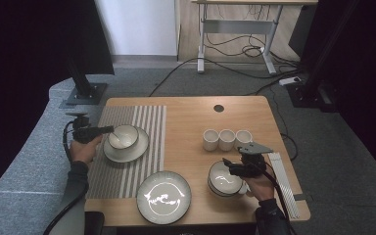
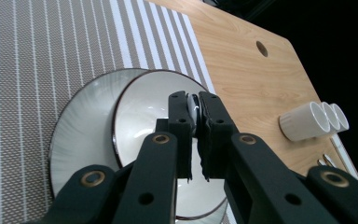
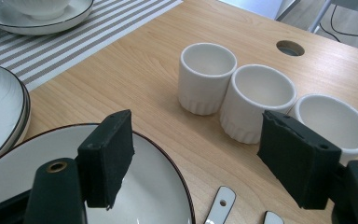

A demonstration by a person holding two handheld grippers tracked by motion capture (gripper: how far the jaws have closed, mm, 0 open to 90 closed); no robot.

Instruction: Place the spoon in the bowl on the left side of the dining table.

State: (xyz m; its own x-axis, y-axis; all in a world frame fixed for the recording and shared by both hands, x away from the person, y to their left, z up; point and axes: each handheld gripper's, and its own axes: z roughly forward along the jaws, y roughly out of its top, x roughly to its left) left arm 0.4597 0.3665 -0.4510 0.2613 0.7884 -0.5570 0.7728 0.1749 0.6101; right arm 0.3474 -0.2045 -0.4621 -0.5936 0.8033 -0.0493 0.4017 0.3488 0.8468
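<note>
Nearest me, my right gripper [image 1: 229, 165] hovers over a white bowl [image 1: 223, 179] at the table's near right, jaws spread with nothing between them. Farther left, my left gripper [image 1: 110, 129] reaches into a bowl [image 1: 123, 136] standing on a plate [image 1: 126, 151] on the striped mat [image 1: 127, 147], jaws pinching a white spoon [image 2: 193, 106]. Three white cups [image 1: 226, 139] stand beyond.
</note>
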